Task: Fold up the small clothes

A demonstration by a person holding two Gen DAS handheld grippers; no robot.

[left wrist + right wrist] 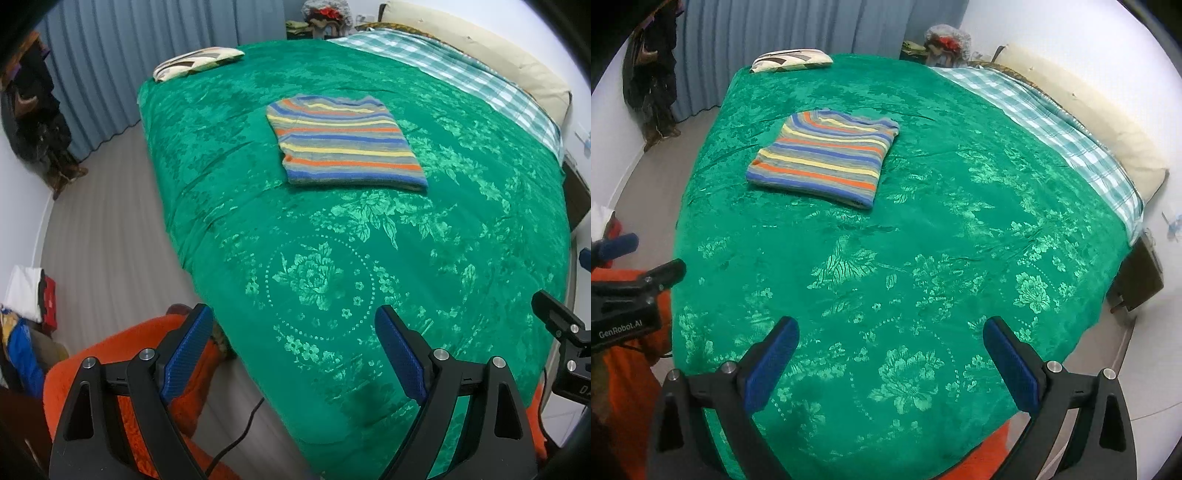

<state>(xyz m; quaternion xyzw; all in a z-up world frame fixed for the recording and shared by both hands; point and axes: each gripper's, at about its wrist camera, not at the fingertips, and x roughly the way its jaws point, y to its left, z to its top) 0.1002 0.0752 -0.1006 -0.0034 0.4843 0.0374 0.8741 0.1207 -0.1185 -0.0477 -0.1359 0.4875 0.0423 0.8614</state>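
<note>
Left wrist view first: on the far left, a pile of clothes sits on the floor, and an orange chair stands just under the left gripper, whose blue-padded fingers are spread wide and hold nothing. Beyond them the green blanket covers the bed, and the striped sweater lies on it well apart from the gripper, toward the middle of the bed. It looks already folded into a neat rectangle, its edges stacked and nothing trailing out. A patterned pillow rests at the far left corner and a checked sheet runs along the right side.

In the right wrist view the right gripper is likewise spread and empty, hanging over the near edge of the blanket with the sweater off to its left and well ahead.

Judging from this, the fold on this piece is done and the step in hand is fetching the next garment, probably from the pile at left, though what lies there is too small to make out. To do it well, keep both grippers clear of the finished sweater, pick a single item by its shoulders or hem, and spread it flat on the bare blanket nearer the front before any crease is made
</note>
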